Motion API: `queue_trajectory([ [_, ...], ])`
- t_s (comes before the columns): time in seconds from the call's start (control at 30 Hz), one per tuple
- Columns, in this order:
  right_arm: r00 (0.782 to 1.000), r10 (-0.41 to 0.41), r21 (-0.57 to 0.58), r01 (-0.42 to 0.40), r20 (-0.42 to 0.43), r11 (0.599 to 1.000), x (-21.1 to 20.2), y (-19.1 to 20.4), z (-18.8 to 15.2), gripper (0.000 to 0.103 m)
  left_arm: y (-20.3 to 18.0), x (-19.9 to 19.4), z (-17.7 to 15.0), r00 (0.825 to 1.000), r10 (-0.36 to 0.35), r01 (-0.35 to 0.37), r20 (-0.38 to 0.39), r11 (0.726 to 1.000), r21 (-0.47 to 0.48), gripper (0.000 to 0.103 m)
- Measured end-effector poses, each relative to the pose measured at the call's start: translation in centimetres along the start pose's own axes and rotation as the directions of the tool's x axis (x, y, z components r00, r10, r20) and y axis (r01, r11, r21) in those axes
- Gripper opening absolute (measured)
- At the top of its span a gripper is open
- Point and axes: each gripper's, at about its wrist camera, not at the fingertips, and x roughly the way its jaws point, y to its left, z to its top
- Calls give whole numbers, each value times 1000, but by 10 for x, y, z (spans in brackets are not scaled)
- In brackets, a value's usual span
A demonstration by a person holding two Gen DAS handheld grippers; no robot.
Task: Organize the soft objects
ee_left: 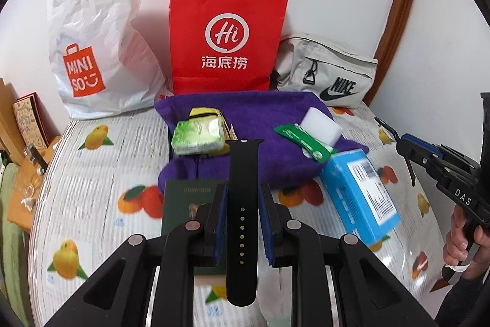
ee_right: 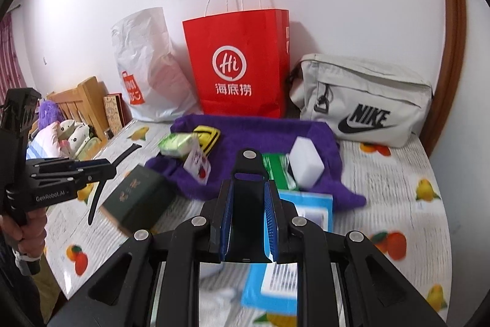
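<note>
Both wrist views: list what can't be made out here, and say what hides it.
- Red Haidilao bag, white Miniso bag, Nike pouch: contents unseen; their own walls hide them.
- Blue box: label blurred in both views, partly behind the right gripper.
- Green book: cover title too blurred; the left gripper overlaps it.
- Black watch strap pieces: whether the pads truly pinch them is unclear.

Black watch strap halves (ee_left: 242, 204), claw-held

Both hand-held grippers (ee_left: 242, 213) (ee_right: 249, 222) clamped, raised.
</note>
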Motion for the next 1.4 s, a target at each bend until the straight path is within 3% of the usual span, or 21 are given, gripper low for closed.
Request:
queue_trajectory([
  [0.67,999,13,-42,-14,-37,999,113,-25,70,20,8,92,87,999,17,-17,-38,1000,18,20],
  [0.87,998,16,-24,-17,-66,1000,140,-36,68,20,17,126,104,997,22,-23,-67,1000,-17,20],
  [1.4,981,5,-7,-7,-192,1000,182,-51,48,21,36,165,99,990,1,-12,-140,997,-77,20],
])
